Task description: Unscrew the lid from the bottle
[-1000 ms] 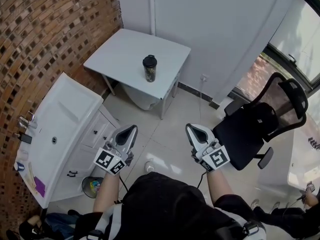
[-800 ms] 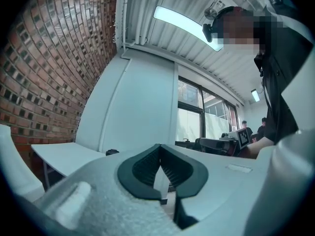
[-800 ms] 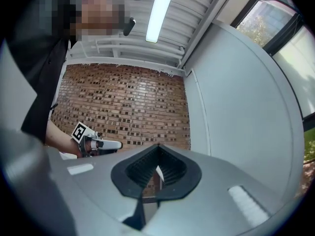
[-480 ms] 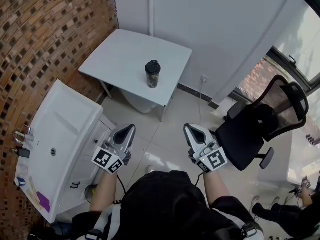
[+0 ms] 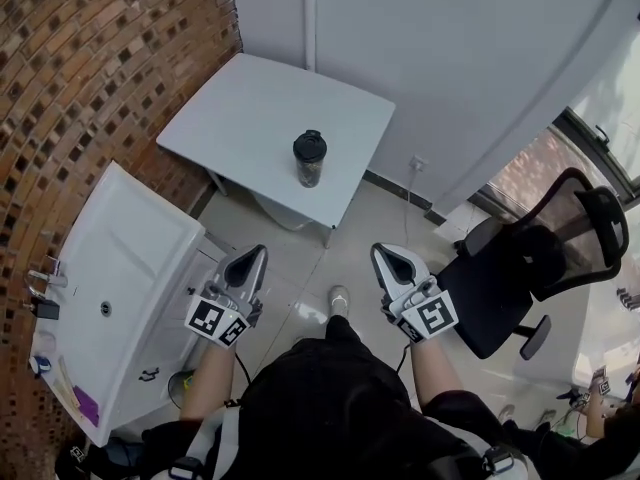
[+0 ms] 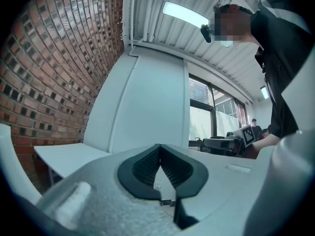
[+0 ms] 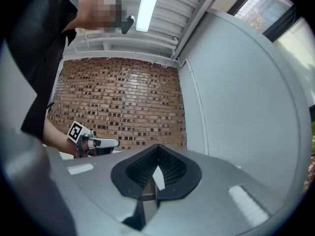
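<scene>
A dark bottle (image 5: 309, 160) with a black lid (image 5: 310, 146) stands upright near the front edge of a small white table (image 5: 260, 113). Both grippers are held low, well short of the table, over the floor. My left gripper (image 5: 256, 258) is shut and empty. My right gripper (image 5: 384, 255) is also shut with nothing in it. In the left gripper view the jaws (image 6: 160, 151) meet at the tips and the table top (image 6: 64, 156) shows at lower left. In the right gripper view the gripper (image 7: 157, 151) points at the brick wall; the bottle is not seen there.
A white washbasin (image 5: 110, 288) on a cabinet stands at the left under the brick wall (image 5: 90, 78). A black office chair (image 5: 520, 268) is at the right. A waste bin (image 5: 185, 383) sits by the cabinet. A person's foot (image 5: 339, 300) is on the tiled floor.
The view has shifted toward the table, so the bottle sits nearer and lower in the picture. A foot has stepped forward on the floor. Both grippers stay shut and keep their places.
</scene>
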